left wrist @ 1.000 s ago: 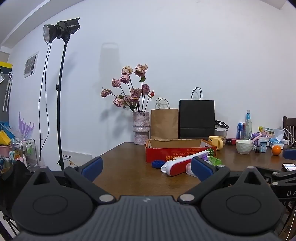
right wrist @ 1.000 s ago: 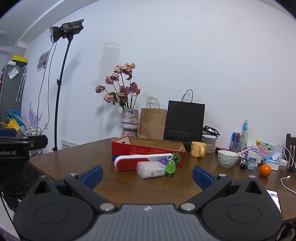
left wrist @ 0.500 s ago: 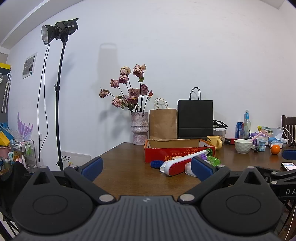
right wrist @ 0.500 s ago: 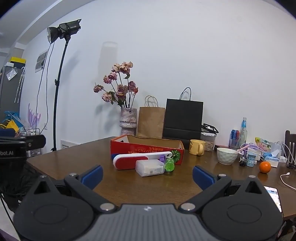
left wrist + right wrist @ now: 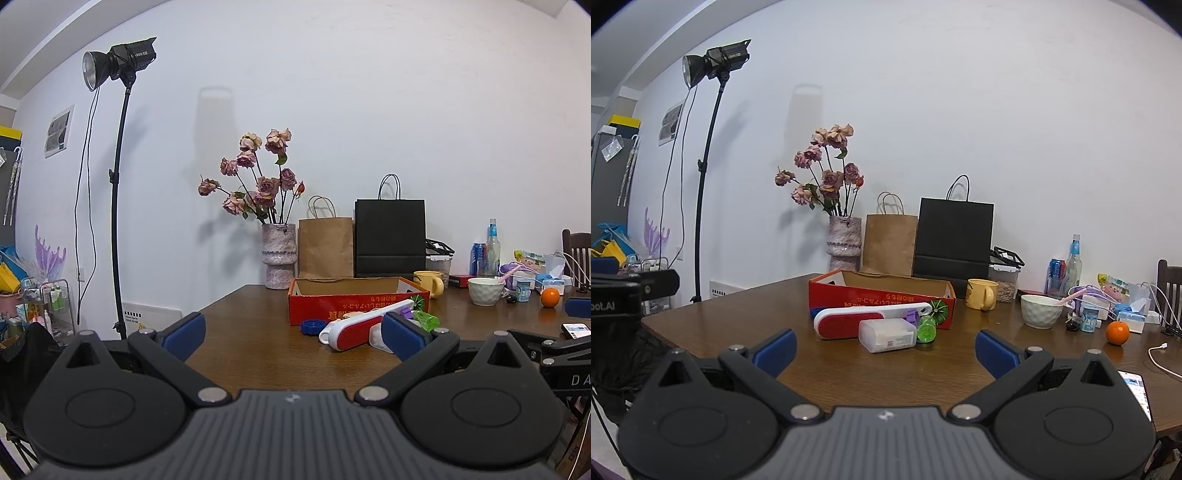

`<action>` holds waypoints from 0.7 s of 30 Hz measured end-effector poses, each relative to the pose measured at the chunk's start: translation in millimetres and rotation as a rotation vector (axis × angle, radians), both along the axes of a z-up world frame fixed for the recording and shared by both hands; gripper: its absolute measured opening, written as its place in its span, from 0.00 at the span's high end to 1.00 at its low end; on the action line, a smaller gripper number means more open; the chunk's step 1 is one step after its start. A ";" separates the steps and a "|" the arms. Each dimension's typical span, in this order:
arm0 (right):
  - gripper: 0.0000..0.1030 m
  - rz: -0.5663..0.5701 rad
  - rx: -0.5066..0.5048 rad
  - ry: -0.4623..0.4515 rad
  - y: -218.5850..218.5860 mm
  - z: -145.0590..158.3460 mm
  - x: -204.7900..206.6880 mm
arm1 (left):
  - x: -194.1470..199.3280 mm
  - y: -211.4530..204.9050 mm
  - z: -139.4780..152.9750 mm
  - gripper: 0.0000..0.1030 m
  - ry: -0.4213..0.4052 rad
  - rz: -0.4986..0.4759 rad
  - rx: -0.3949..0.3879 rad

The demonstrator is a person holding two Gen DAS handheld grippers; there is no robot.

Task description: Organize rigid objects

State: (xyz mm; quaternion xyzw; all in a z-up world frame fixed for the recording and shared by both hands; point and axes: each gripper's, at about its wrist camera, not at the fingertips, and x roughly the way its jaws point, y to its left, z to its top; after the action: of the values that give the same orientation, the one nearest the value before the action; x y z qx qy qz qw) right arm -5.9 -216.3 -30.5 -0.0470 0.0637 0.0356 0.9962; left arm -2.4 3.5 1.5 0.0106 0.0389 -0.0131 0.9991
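Note:
A red cardboard box stands open on the brown table. In front of it lie a red and white lint brush, a translucent white plastic case, a green bottle, a small purple piece and a blue cap. My left gripper is open and empty, held short of the table's near edge. My right gripper is open and empty, above the near table in front of the case.
A vase of dried roses, a brown paper bag and a black bag stand at the back. A yellow mug, white bowl, orange, bottles and a phone crowd the right. A light stand is left.
Both views have shifted slightly; the objects sit a little further left in each. Both grippers stay open and nothing on the table has moved.

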 end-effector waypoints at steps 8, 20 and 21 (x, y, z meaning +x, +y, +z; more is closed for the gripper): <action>0.00 -0.001 -0.001 -0.001 0.5 -0.3 0.2 | -0.3 0.3 -1.2 0.00 -0.002 0.004 -0.001; 0.00 0.001 -0.002 0.000 1.0 -1.6 0.0 | 0.2 0.6 -1.9 0.00 0.002 0.003 -0.003; 0.00 0.001 -0.002 0.000 1.1 -1.7 0.0 | -0.1 0.5 -2.3 0.00 0.003 0.004 -0.004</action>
State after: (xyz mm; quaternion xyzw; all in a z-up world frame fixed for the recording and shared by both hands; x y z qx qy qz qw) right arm -5.9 -215.3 -32.3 -0.0480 0.0640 0.0359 0.9961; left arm -2.4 4.0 -0.8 0.0087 0.0403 -0.0111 0.9991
